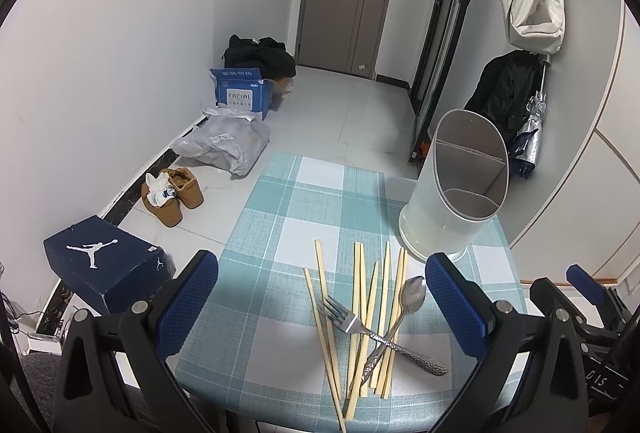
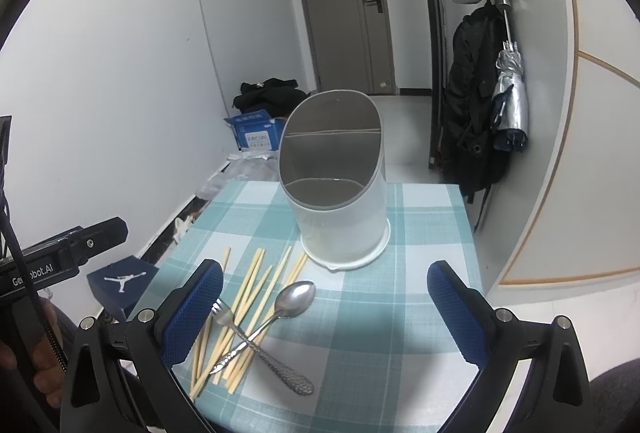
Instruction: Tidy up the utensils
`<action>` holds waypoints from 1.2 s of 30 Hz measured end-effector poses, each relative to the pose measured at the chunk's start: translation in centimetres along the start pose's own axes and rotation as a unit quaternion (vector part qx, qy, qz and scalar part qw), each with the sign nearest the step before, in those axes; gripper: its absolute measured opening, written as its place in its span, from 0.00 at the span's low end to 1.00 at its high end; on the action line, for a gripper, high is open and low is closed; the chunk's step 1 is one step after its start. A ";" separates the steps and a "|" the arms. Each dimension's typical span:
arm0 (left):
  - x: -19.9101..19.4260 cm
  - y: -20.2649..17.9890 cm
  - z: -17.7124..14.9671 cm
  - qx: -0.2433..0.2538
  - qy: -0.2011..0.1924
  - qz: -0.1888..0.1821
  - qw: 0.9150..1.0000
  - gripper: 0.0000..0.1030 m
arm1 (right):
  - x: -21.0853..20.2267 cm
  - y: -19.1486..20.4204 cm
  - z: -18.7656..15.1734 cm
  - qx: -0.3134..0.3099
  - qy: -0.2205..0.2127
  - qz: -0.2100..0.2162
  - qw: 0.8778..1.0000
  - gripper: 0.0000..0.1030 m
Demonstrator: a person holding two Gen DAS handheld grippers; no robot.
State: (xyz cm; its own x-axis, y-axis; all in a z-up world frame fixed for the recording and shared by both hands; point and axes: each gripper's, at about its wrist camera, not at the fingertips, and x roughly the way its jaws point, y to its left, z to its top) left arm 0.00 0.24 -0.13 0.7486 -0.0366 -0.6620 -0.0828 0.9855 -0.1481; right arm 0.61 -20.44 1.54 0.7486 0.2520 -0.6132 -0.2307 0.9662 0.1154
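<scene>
Several wooden chopsticks (image 1: 358, 297) lie fanned on the teal checked tablecloth (image 1: 280, 241), with a metal fork (image 1: 348, 321) and a metal spoon (image 1: 412, 295) crossed over them. A white divided utensil holder (image 1: 456, 189) stands upright behind them, with nothing in it that I can see. My left gripper (image 1: 322, 297) is open above the pile, touching nothing. In the right wrist view the chopsticks (image 2: 256, 297), fork (image 2: 226, 317), spoon (image 2: 294, 299) and holder (image 2: 340, 189) show. My right gripper (image 2: 324, 309) is open above the table, to the right of the pile.
The small table ends close on all sides (image 2: 460, 193). On the floor to the left are a dark shoe box (image 1: 104, 265), brown shoes (image 1: 172, 193), a plastic bag (image 1: 224, 145) and a blue carton (image 1: 242, 93). A black coat and umbrella (image 2: 480, 105) hang at the right wall.
</scene>
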 end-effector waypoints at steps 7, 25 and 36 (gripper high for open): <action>0.6 0.7 0.2 -0.024 0.019 -0.013 0.999 0.99 | 0.7 -0.1 -0.1 -0.005 0.012 0.004 1.000 1.00; 2.8 8.6 1.4 -0.156 0.064 -0.008 0.986 0.99 | 9.1 8.1 -1.7 -0.133 0.171 0.144 0.966 0.76; 3.9 11.4 1.6 -0.201 0.077 -0.010 0.976 0.99 | 15.6 12.6 -4.5 -0.228 0.236 0.150 0.933 0.51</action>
State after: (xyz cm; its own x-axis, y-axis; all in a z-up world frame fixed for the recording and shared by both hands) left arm 2.99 11.64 -3.24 0.6475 -0.1092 -0.7542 -0.3447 0.8407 -0.4176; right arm 6.60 -4.60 -10.06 0.2750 0.3507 -0.8952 -0.7066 0.7051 0.0592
